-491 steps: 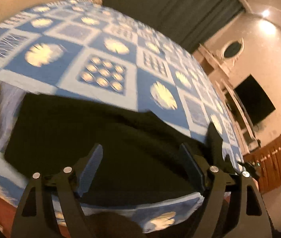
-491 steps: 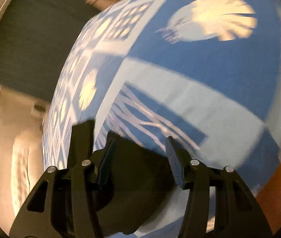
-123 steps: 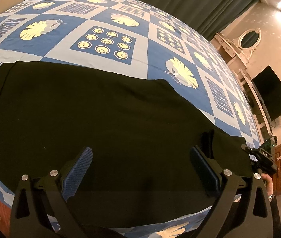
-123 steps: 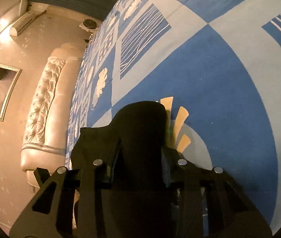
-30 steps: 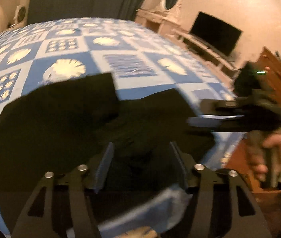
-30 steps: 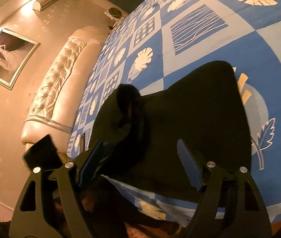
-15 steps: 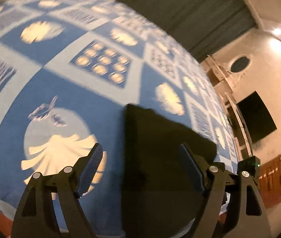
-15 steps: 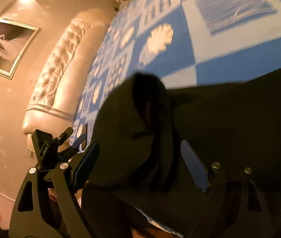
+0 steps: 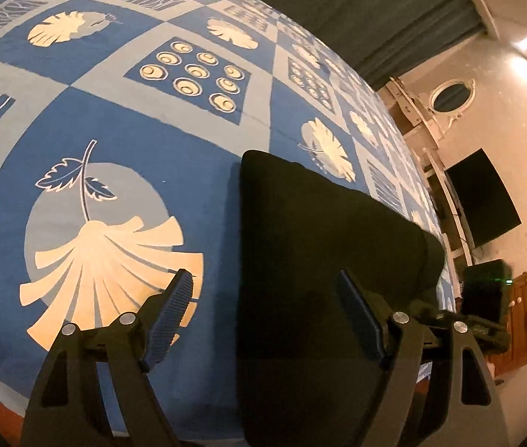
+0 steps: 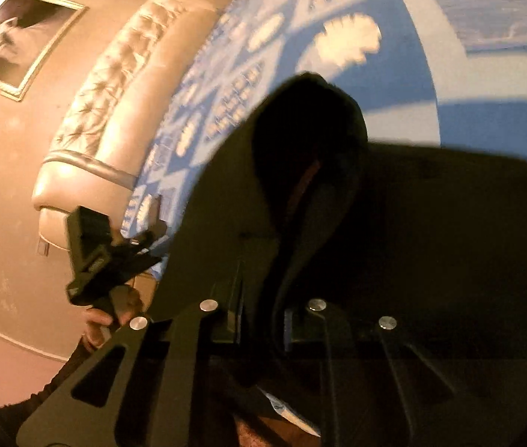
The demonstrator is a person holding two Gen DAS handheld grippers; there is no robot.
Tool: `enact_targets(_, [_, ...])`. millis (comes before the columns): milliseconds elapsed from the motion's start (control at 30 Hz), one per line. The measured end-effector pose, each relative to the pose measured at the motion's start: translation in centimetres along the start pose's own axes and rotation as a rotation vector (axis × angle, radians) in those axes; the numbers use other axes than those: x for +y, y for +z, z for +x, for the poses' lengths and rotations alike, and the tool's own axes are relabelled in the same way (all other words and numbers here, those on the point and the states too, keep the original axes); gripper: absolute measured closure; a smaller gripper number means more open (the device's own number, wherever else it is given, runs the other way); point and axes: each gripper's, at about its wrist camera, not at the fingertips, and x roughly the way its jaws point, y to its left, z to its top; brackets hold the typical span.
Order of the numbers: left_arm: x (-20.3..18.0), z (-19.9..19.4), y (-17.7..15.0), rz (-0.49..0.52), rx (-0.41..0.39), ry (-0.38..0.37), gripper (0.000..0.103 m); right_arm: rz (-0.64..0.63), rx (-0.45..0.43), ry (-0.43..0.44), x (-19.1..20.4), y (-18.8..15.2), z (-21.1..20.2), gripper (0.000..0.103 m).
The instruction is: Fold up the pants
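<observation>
We see the black pants [image 9: 323, 260] lying folded on the bed's blue patterned bedspread [image 9: 174, 156], near its front edge, beside the large cream fan motif [image 9: 110, 260].

Our left tool [image 9: 263, 313] hangs over the left edge of the pants, tilted down toward the bed, its jaws spread wide. The left finger [image 9: 168, 316] stands over the fan motif and the right finger [image 9: 360, 316] over the black cloth; neither presses on the fabric.

Our right tool [image 10: 263, 320] is at the right end of the pants, angled down, and its jaws are closing. A raised fold of the pants [image 10: 311, 193] stands up between them, and the pads appear to pinch it, though the cloth is dark and the pads barely show.

From the right wrist view, the left tool [image 10: 144, 238] shows left of the pants, gripped by a hand [image 10: 114, 313], with a padded headboard [image 10: 107, 104] behind it.
</observation>
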Motion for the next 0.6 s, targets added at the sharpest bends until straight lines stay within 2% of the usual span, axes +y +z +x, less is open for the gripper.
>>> enact_targets(100, [-0.5, 0.1, -0.1, -0.002, 0.006, -0.028, 0.025, -0.038, -0.049, -0.019, 1.1, 0.0, -2.9, 0.090])
enact_targets(167, [-1.0, 0.3, -0.2, 0.009, 0.016, -0.042, 0.025, -0.042, -0.068, -0.030, 0.6, -0.2, -5.0, 0.090])
enact_targets(367, [-3.5, 1.8, -0.9, 0.072, 0.063, -0.064, 0.024, -0.007, -0.123, -0.153, -2.6, -1.5, -10.2, 0.090])
enact_targets(467, [-4.5, 2.8, -1.5, 0.106, 0.095, -0.054, 0.024, 0.031, -0.128, -0.206, -5.0, -2.3, -11.4, 0.090])
enact_targets(600, [-5.0, 4.1, -1.8, 0.140, 0.121, -0.028, 0.024, 0.079, -0.115, -0.230, -7.6, -3.0, -10.9, 0.090])
